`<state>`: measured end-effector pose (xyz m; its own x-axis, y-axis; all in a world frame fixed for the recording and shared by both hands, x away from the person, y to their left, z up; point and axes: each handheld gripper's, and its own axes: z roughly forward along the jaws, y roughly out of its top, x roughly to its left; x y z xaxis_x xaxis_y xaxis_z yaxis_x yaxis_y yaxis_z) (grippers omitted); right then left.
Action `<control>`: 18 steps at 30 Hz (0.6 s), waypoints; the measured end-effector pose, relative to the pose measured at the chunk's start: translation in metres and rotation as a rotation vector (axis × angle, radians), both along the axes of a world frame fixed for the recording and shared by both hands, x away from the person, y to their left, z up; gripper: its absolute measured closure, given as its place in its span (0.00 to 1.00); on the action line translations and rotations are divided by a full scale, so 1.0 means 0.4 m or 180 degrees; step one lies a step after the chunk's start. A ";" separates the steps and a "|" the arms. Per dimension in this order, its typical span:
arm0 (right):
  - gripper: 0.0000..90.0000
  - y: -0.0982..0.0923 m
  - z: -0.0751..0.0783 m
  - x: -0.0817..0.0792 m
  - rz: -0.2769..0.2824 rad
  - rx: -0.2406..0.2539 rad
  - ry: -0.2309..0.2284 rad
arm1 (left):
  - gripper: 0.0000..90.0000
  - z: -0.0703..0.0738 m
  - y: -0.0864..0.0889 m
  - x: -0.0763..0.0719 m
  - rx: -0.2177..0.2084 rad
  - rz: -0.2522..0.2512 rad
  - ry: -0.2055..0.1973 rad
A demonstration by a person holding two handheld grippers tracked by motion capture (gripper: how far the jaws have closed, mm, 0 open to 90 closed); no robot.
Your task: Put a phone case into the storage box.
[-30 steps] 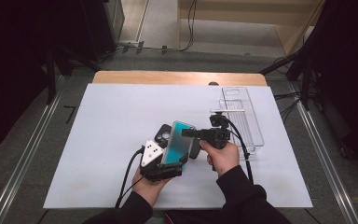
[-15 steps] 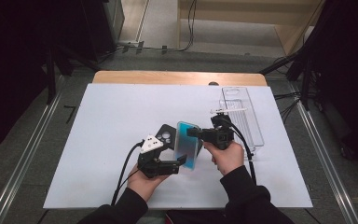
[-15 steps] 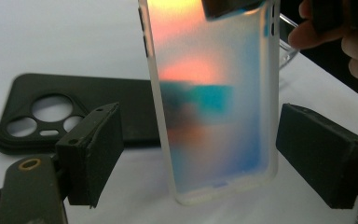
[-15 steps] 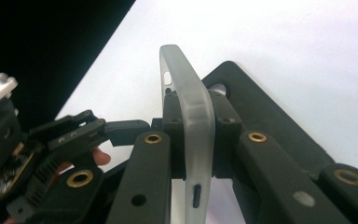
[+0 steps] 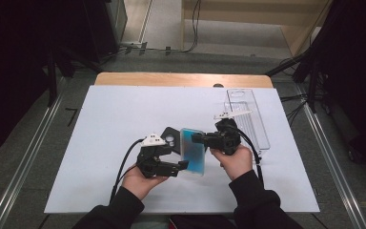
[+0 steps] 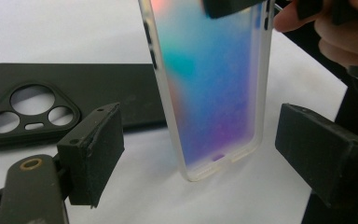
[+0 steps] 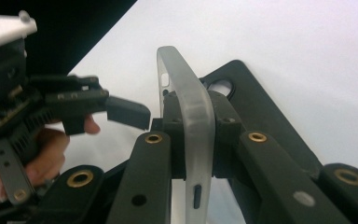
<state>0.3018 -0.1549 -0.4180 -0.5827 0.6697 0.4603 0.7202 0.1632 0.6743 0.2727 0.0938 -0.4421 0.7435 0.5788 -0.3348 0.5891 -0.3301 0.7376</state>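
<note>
Right fingers (image 7: 193, 126) clamped on translucent phone case (image 5: 193, 151); left fingers (image 6: 205, 154) spread around it.

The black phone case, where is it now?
The black phone case lies flat on the white table, centre of the high view, behind the left gripper, beside the blue case.

Bright, even light overhead on the white bench (image 5: 100, 124); dark surrounds; close-up views are soft, the nearest tongs blurred.

Black sleeves (image 5: 124, 210), black brass-screwed jaws.
</note>
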 end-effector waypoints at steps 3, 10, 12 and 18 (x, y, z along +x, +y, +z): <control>0.86 -0.005 0.001 -0.003 0.0081 -0.0008 -0.0060 | 0.18 0.008 0.007 0.008 0.0051 -0.0093 0.0061; 0.86 -0.025 -0.005 -0.003 0.0187 0.0065 -0.0116 | 0.18 0.025 0.033 0.028 0.0081 -0.0257 0.0082; 0.86 -0.026 -0.005 -0.004 0.0227 0.0042 -0.0158 | 0.19 0.028 0.040 0.034 0.0118 -0.0296 0.0081; 0.86 -0.027 -0.007 -0.006 0.0362 0.0044 -0.0223 | 0.20 0.038 0.051 0.043 0.0057 -0.0343 0.0131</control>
<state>0.2994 -0.1657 -0.4210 -0.6857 0.5913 0.4246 0.6485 0.2314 0.7252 0.2901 0.1144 -0.4268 0.7876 0.5025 -0.3567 0.5792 -0.4060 0.7069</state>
